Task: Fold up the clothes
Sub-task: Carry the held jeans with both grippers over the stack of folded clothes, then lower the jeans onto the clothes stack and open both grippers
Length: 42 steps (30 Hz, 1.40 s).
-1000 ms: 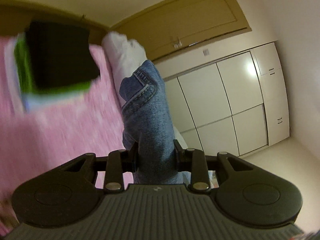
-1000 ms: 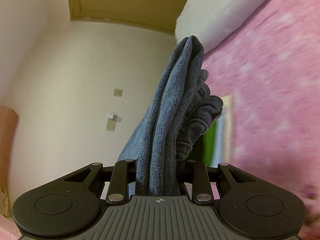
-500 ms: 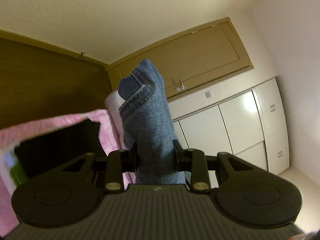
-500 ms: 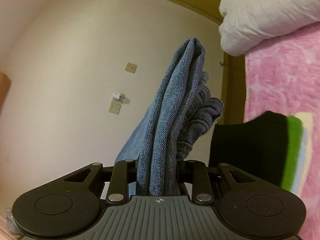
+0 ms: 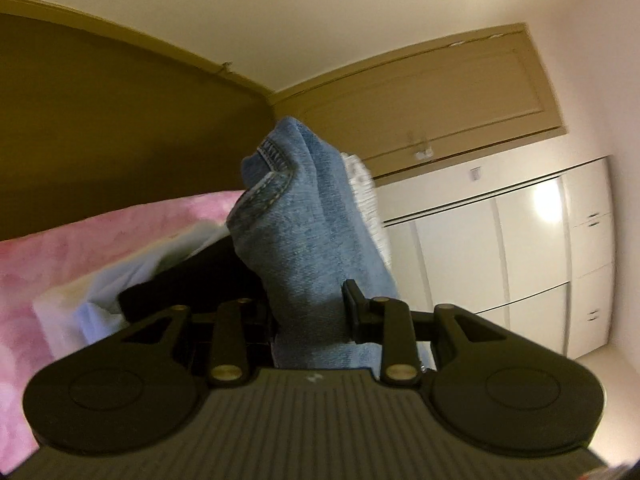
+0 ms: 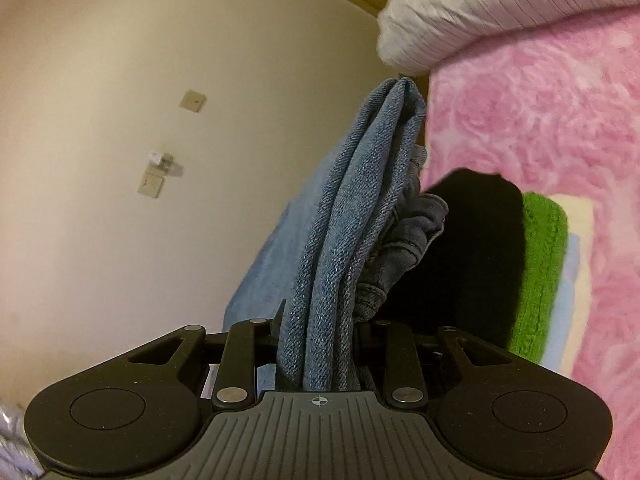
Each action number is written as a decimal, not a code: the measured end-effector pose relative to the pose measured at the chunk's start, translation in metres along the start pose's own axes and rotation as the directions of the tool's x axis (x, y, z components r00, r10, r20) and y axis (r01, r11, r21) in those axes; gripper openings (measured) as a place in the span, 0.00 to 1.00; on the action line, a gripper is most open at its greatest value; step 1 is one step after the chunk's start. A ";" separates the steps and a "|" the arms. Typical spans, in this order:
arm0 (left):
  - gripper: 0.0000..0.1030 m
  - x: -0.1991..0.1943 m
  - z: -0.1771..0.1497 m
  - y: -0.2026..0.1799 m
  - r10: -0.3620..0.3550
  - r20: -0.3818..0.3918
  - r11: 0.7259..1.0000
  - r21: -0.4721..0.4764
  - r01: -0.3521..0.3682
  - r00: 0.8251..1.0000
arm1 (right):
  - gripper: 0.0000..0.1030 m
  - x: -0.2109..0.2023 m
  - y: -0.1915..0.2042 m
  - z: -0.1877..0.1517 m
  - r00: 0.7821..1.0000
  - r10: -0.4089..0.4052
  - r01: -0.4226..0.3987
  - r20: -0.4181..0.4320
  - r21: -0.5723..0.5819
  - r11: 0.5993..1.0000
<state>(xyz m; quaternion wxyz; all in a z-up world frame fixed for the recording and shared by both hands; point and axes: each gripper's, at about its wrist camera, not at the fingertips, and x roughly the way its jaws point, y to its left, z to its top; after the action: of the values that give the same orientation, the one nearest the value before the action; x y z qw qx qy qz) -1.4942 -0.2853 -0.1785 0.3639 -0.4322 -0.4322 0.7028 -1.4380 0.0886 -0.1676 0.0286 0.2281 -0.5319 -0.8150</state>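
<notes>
We clamp the jeans in both grippers, left and right; the folded stack lies ahead on the pink bed.

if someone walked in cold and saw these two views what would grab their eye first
The blue jeans dominate: bunched denim stands up from the middle of each view, clamped in the left gripper and the right gripper. Next comes the fuzzy pink blanket filling the right side of the right wrist view, with a stack of folded clothes, black and bright green, lying on it just behind the jeans. A white pillow sits at the top.
</notes>
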 end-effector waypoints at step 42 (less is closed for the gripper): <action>0.10 0.088 0.031 -0.073 0.413 -0.086 0.665 0.709 -0.235 0.907 | 0.40 -0.029 0.092 -0.131 0.812 -0.579 0.472 0.071 -0.664 0.580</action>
<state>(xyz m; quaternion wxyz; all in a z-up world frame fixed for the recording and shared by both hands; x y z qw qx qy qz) -1.5443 -0.1896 -0.1296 0.4143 -0.4193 -0.0109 0.8077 -1.3772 -0.0544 -0.1200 -0.0960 0.4125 -0.1165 -0.8983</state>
